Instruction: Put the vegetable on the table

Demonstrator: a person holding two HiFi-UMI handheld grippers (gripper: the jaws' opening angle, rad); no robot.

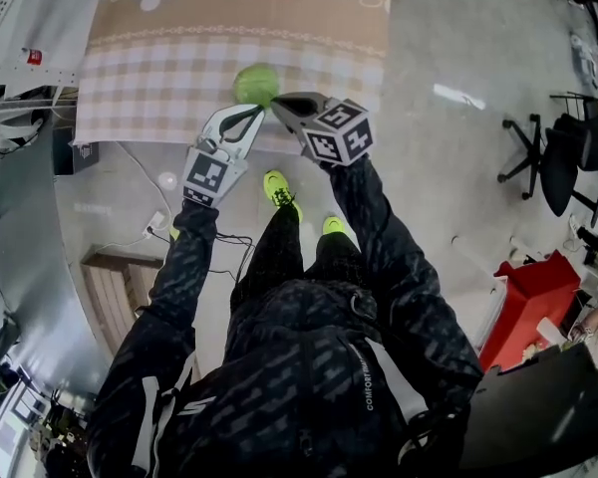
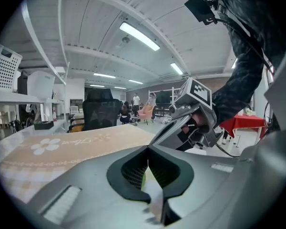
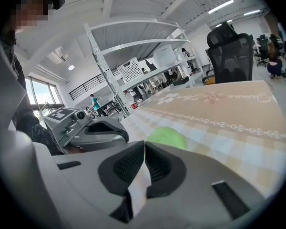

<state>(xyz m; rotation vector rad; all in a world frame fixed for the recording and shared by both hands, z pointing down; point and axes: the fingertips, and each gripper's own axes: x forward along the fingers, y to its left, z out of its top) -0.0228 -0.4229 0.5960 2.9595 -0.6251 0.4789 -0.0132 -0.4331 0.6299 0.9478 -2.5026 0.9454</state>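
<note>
Just beyond shut fingers lies vegetable.

"COMFORT" printed down jacket stripe (ending unclear), tablecloth script unreadable

The worktop wears a beige flowered cloth. A round green vegetable rests on the cloth's checked border, near its front edge.

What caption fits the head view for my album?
Green vegetable on the checked tablecloth, left gripper and right gripper shut close by.
</note>
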